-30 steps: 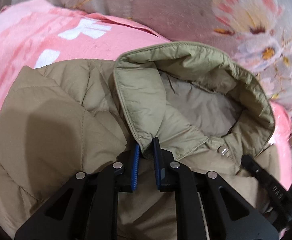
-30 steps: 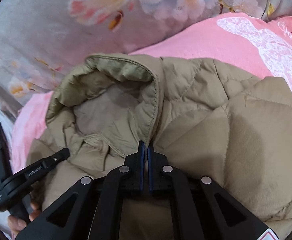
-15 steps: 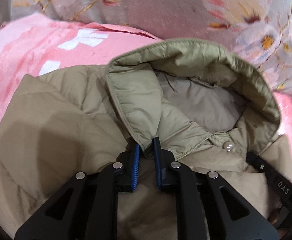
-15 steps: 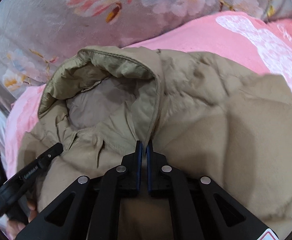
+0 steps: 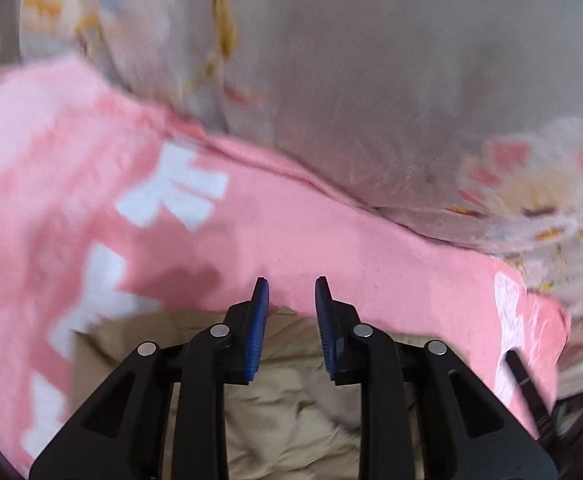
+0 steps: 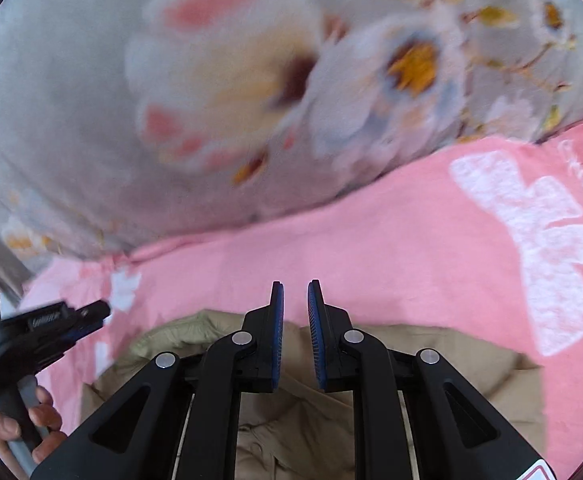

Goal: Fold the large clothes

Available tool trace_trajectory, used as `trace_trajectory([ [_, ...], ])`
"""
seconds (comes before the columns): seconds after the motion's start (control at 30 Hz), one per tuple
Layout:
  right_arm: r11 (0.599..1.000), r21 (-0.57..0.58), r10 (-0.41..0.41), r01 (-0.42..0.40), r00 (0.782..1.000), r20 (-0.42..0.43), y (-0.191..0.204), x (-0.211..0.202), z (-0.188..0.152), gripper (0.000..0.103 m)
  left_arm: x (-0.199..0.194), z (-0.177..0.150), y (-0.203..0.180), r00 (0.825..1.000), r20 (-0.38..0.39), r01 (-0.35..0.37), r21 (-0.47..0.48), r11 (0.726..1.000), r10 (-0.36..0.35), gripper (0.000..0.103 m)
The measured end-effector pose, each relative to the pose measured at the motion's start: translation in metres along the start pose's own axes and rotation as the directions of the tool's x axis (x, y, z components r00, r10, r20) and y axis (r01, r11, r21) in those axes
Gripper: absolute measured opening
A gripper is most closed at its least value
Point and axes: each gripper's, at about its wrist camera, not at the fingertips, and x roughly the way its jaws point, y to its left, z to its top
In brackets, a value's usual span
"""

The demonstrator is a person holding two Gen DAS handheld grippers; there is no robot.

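Pink blanket (image 5: 299, 240) with white printed shapes covers the bed, and a grey floral quilt (image 6: 171, 80) is bunched along its far edge; both views are motion-blurred. My left gripper (image 5: 289, 288) has just been opening: its blue pads stand parted with only pink blanket showing between them, nothing held. My right gripper (image 6: 294, 292) has likewise just been opening, narrower gap, also empty. I see the tan quilted jacket (image 6: 451, 360) lying on the blanket below and behind both sets of fingers, its hood edge toward the left in the right wrist view. In that view a hand (image 6: 31, 424) grips the left gripper's handle.
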Motion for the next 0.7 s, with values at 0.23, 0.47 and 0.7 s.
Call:
trace_trajectory([
  [0.23,0.984,-0.173,0.014,-0.039,0.989,-0.147,-0.007,0.008,-0.056,0.012,0.024,-0.066,-0.005,0.989,-0.146,0.021,0.231,0.973,0.013,0.021],
  [0.47,0.983,-0.185,-0.021,-0.007,0.989,-0.148,-0.033,0.013,-0.083,0.0,0.022,-0.108,0.007,0.996,-0.072,-0.019,0.324,0.946,0.045,0.021],
  [0.7,0.975,-0.215,-0.075,0.049,0.991,-0.113,-0.026,0.029,-0.09,0.0,0.03,-0.128,-0.008,0.992,0.065,-0.127,0.396,0.909,0.11,0.021],
])
